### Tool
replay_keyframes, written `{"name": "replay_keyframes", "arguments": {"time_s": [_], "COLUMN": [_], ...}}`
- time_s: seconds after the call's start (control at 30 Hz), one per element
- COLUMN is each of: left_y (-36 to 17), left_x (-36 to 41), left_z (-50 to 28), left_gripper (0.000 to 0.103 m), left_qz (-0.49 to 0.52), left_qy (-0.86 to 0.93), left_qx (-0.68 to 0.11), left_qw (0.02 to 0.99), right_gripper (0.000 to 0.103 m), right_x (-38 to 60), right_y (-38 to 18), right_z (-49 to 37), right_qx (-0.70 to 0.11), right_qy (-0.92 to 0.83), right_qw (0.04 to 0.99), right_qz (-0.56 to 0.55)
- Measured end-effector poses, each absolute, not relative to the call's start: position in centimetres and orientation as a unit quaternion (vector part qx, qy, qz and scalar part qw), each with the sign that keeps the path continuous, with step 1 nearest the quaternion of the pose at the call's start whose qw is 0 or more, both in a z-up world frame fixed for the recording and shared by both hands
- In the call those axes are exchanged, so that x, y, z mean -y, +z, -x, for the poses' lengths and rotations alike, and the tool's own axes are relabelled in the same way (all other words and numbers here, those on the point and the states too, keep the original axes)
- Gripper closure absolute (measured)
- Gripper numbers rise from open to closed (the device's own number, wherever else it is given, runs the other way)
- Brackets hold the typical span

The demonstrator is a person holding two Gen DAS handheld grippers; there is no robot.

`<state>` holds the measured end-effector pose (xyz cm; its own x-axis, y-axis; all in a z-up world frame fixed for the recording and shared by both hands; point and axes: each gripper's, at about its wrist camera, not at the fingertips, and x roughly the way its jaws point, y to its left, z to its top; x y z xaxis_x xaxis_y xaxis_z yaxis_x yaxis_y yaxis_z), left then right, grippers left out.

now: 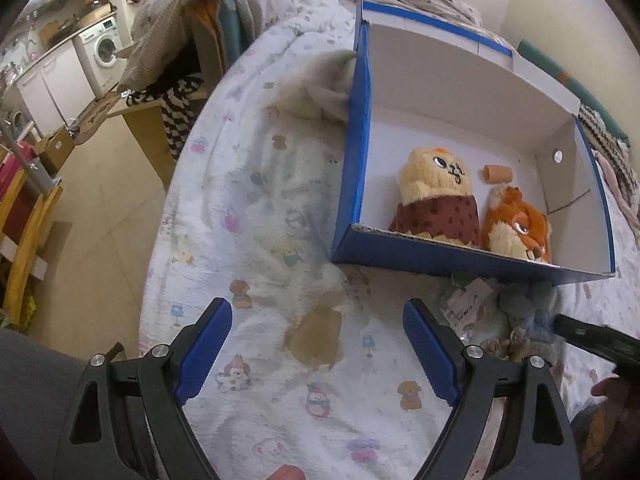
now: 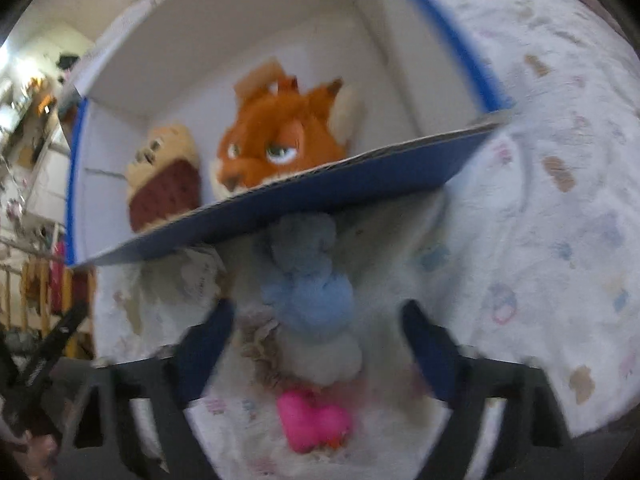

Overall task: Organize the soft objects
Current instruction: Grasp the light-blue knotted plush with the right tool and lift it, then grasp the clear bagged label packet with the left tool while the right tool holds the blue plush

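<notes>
A blue shoe box (image 1: 440,258) with a white inside lies open on the patterned bedspread (image 1: 280,208). In it sit a yellow plush (image 1: 436,192) in a dotted maroon dress and an orange fox plush (image 1: 516,228). Just in front of the box's near wall (image 2: 320,196) lies a pale blue plush (image 2: 308,296) with a paper tag and pink feet (image 2: 312,420). My right gripper (image 2: 318,316) is open and straddles this blue plush, with its pads clear of it. My left gripper (image 1: 318,312) hangs open over bare bedspread to the left, with nothing between its fingers.
A white fluffy item (image 1: 320,88) rests against the box's left side. A small orange roll (image 1: 498,174) lies inside the box. The bed's edge drops to a tiled floor (image 1: 108,208) on the left, with a wooden table (image 1: 148,120) and a washing machine (image 1: 102,48) beyond.
</notes>
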<state>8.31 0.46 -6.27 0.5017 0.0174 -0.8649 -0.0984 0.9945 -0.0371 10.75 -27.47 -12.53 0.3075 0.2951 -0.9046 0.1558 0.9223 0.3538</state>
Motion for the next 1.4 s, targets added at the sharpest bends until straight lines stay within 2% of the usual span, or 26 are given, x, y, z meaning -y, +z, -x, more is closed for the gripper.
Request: {"name": "replay_keyframes", "arguments": {"time_s": [0.13,0.17,0.2,0.27,0.37,0.47,0.77,1.0,1.17,1.4], "left_y": [-6.4,-6.4,-6.5,-6.8,-7.1,-7.4,-7.6,-8.0,-8.1,-9.0], "left_x": [-0.1,0.0,0.1,0.1,0.3,0.5,0.7,1.4,2.3,8.1], "left_z": [-8.3,-8.3,-8.3,-8.4,-8.6,-8.8,-8.8,-8.6,-8.7,-10.5], "left_gripper": [0.017,0.017,0.017,0.017,0.017,0.017,0.017,0.017,0.017,0.017], "left_qz": [0.030,0.028,0.025,0.023,0.021,0.019,0.019,0.011,0.020,-0.008], "left_qy": [0.034,0.034,0.034,0.034,0.033,0.029,0.022,0.013,-0.023,-0.091], "left_qx": [-0.496,-0.496,-0.497,-0.501,-0.506,-0.510,-0.513,-0.515,-0.526,-0.541], "left_qw": [0.867,0.867,0.867,0.865,0.862,0.860,0.858,0.857,0.850,0.836], "right_gripper": [0.027,0.032,0.043,0.058,0.078,0.086,0.087,0.087,0.087,0.087], "right_x": [27.1,27.0,26.9,26.5,25.3,25.1,25.5,27.0,28.4,29.3], "right_y": [-13.6,-13.8,-14.4,-15.5,-15.1,-14.1,-8.5,-3.0,-2.7,-3.5], "right_z": [-11.9,-12.1,-12.4,-12.6,-12.6,-12.1,-8.7,-6.9,-7.0,-7.6], "right_qx": [-0.587,-0.588,-0.594,-0.608,-0.605,-0.592,-0.551,-0.455,-0.414,-0.421], "right_qy": [0.044,0.043,0.049,0.062,0.057,0.062,0.108,0.140,0.110,0.102], "right_qw": [0.784,0.782,0.775,0.760,0.776,0.788,0.812,0.868,0.889,0.881], "right_qz": [-0.199,-0.203,-0.210,-0.220,-0.168,-0.158,-0.160,-0.139,-0.161,-0.193]}}
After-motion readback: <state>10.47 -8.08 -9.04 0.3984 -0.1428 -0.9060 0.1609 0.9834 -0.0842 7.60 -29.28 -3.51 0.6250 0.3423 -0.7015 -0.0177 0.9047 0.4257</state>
